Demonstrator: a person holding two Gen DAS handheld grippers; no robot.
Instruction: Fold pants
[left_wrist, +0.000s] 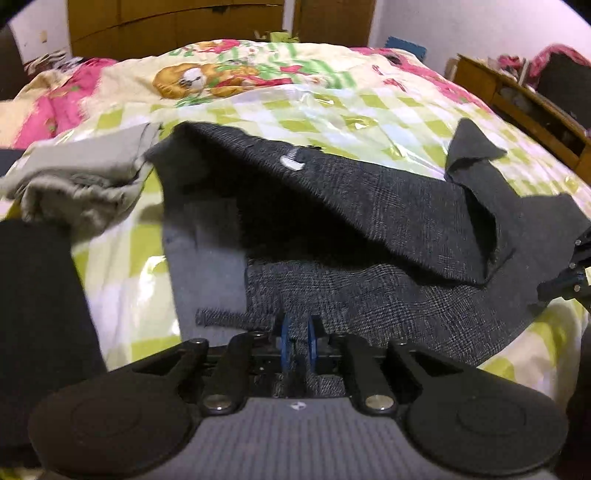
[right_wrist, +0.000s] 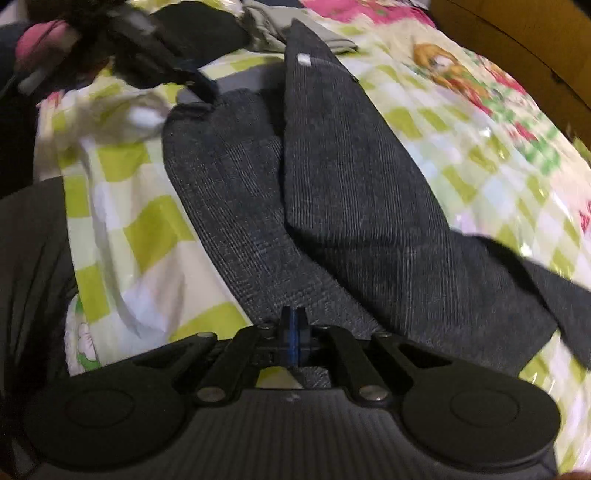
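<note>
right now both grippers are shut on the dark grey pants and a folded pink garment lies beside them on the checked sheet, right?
Not quite: the folded garment beside the dark grey pants is light grey, not pink, as the left wrist view shows. The rest holds: left gripper and right gripper are both shut on the pants, on the checked sheet.

A home bedroom: a bed with cartoon-print bedding, wooden wardrobes behind

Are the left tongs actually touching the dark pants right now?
Touching. The left wrist view shows the left tongs closed on the edge of the pants, checked cloth pinched between the blue pads.
</note>
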